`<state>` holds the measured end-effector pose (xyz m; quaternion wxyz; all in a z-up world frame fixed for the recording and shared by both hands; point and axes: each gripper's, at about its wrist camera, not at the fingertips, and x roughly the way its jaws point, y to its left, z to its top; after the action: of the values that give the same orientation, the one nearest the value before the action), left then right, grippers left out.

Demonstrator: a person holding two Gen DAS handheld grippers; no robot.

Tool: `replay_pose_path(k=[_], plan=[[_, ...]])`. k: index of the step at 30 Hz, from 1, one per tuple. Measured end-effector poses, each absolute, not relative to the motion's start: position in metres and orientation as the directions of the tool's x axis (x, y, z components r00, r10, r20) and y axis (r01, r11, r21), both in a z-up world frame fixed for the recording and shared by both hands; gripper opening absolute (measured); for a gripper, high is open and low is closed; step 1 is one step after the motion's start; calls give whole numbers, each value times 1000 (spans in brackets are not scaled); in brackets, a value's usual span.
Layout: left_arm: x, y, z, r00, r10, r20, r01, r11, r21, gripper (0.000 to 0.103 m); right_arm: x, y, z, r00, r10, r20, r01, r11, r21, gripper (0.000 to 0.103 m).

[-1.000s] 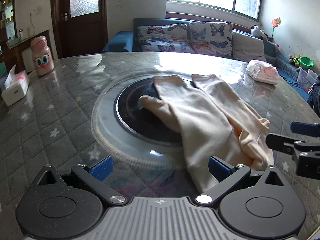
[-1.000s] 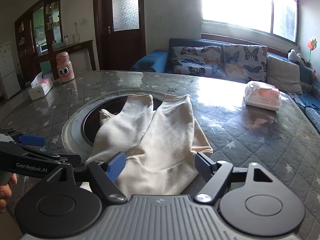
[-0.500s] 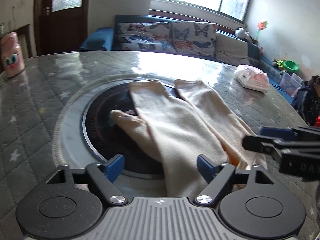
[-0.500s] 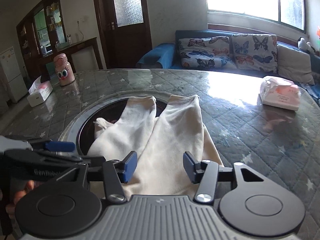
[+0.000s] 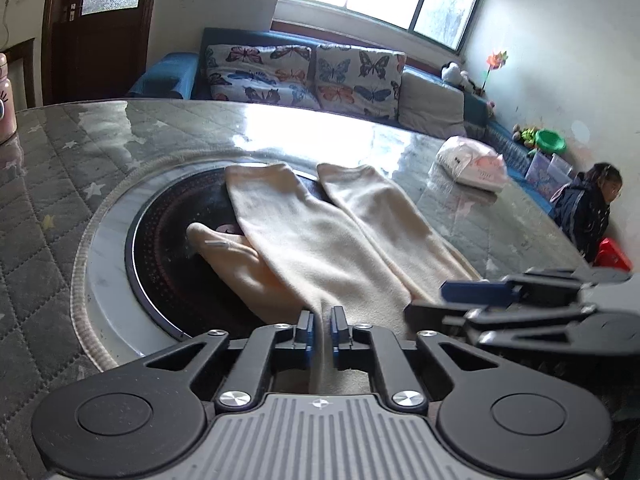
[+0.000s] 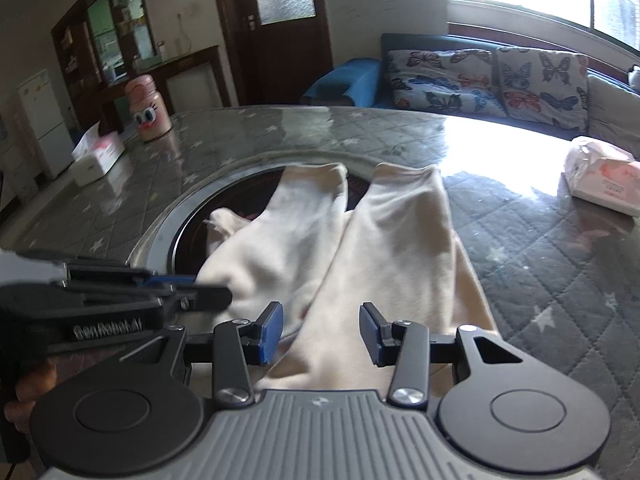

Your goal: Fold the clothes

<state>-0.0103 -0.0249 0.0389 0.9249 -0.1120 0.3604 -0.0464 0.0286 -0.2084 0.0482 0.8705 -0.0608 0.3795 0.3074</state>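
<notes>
The near hem of the cream trousers [image 5: 320, 264] disappears beneath the left hand-held gripper [image 5: 321, 332], its grasped fold hidden between the pads. Ahead and left, a pink bottle [image 5: 6, 100] is cut by the frame edge. The right hand-held gripper [image 5: 520, 304] appears motion-blurred.

We see a home living room: behind the table [image 5: 60, 184], a sofa [image 5: 176, 72] with butterfly cushions [image 5: 260, 74].
</notes>
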Motion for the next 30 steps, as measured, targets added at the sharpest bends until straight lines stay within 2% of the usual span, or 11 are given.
replay_pose_path(k=[9,12,14,16,18,21,23,26,30], plan=[[-20,-22,41,744,-144,-653,-11,974,-227,4,23,-207,43,517,487,-704,-576,806,135,25],[-19,-22,42,742,-138,-656,-17,974,-224,16,22,-210,44,525,485,-700,-569,811,134,19],[-18,-22,42,741,-131,-659,-26,974,-223,42,22,-212,46,539,483,-690,-564,816,131,13],[-16,-23,41,739,-135,-660,-23,974,-225,48,22,-215,50,553,482,-680,-557,820,129,9],[-13,-23,38,732,-149,-665,-18,971,-238,48,22,-219,52,562,479,-674,-549,826,128,8],[-9,-23,33,721,-171,-672,-11,966,-257,43,22,-225,53,579,465,-670,-534,837,120,6],[-7,-23,31,715,-185,-674,-7,963,-271,21,20,-229,53,590,454,-668,-525,844,110,5],[-10,-20,31,722,-195,-664,-9,957,-291,8,18,-235,55,603,442,-663,-515,851,99,5],[-19,-16,39,747,-174,-642,-22,958,-285,4,17,-232,58,606,448,-658,-519,849,100,5]])
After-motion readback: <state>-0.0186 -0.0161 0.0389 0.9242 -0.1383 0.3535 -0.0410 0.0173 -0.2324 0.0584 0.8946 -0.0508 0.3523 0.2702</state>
